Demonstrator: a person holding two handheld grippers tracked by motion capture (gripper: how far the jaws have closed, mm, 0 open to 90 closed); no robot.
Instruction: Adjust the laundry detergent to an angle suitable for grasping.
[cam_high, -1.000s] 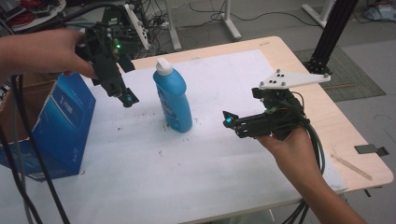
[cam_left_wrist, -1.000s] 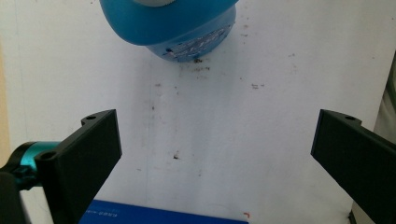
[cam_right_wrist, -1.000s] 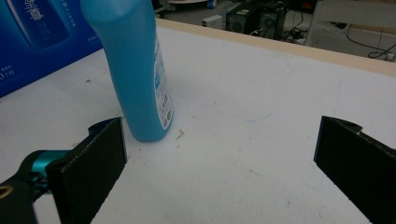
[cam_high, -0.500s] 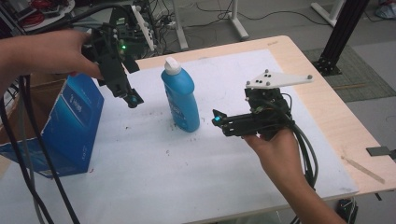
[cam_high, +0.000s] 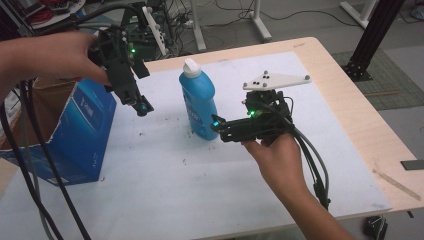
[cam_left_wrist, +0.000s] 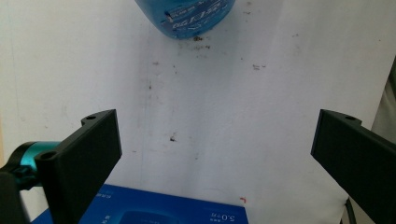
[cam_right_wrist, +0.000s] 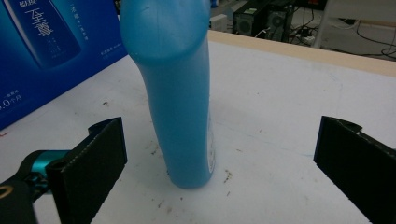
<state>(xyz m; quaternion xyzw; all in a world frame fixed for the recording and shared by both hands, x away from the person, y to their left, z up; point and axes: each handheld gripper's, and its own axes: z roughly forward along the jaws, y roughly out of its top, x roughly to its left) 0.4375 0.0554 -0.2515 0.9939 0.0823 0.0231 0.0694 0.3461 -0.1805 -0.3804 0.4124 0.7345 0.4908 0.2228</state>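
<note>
While the blue bottle (cam_high: 198, 102) stands upright on the white sheet (cam_high: 165, 190) near the middle of the table (cam_high: 345, 100), both of the person's grippers sit close around it without touching it. Its white cap (cam_high: 191, 67) is on, and dark specks lie scattered on the sheet around its base. From the right, the right gripper (cam_high: 220, 129) is held low and level, pointed at the bottle's lower half, its tips just beside the base; in the right gripper view the bottle (cam_right_wrist: 175, 93) rises between the two black jaws, which stand wide apart with nothing between them but the bottle's foot farther off. On the left, the left gripper (cam_high: 141, 106) hangs above the sheet, tilted down and toward the bottle but clear of it; its jaws are likewise spread wide, and the left gripper view shows bare sheet between them with the bottle's bottom edge (cam_left_wrist: 187, 18) at the far side. Left of that hand stands an open blue carton (cam_high: 75, 135) at the table's left edge, well apart from the bottle.
</note>
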